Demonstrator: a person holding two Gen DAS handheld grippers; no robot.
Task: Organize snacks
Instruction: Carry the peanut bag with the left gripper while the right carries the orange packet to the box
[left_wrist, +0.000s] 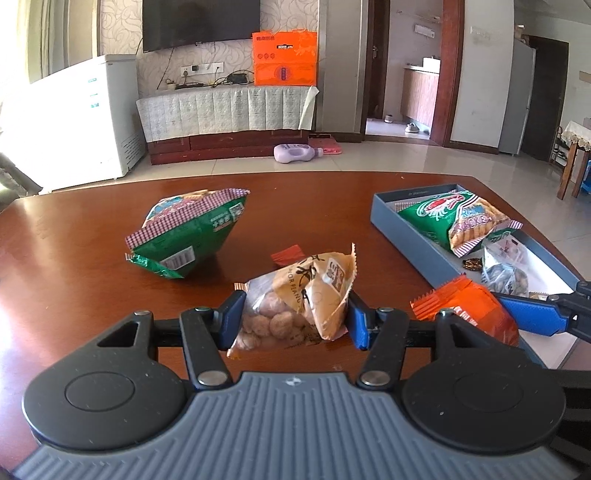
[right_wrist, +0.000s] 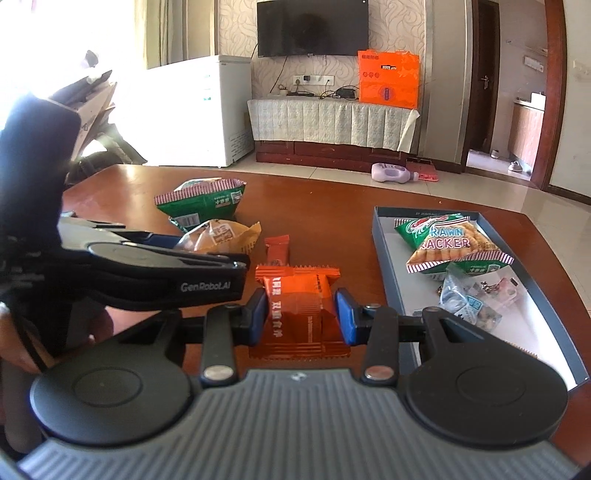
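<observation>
Left gripper (left_wrist: 293, 319) pinches the peanut bag (left_wrist: 295, 302), right gripper (right_wrist: 301, 317) clamps the orange packet (right_wrist: 299, 310), both above the table (left_wrist: 74, 266). Carrying step, I'd say; next, release them into the tray (right_wrist: 380, 254).

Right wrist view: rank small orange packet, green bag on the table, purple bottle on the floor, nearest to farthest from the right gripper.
From the right gripper, which holds an orange snack pack:
1. Small orange packet, on the table just beyond the fingertips.
2. Green bag, farther back, to the left.
3. Purple bottle, on the floor past the table, right.
</observation>
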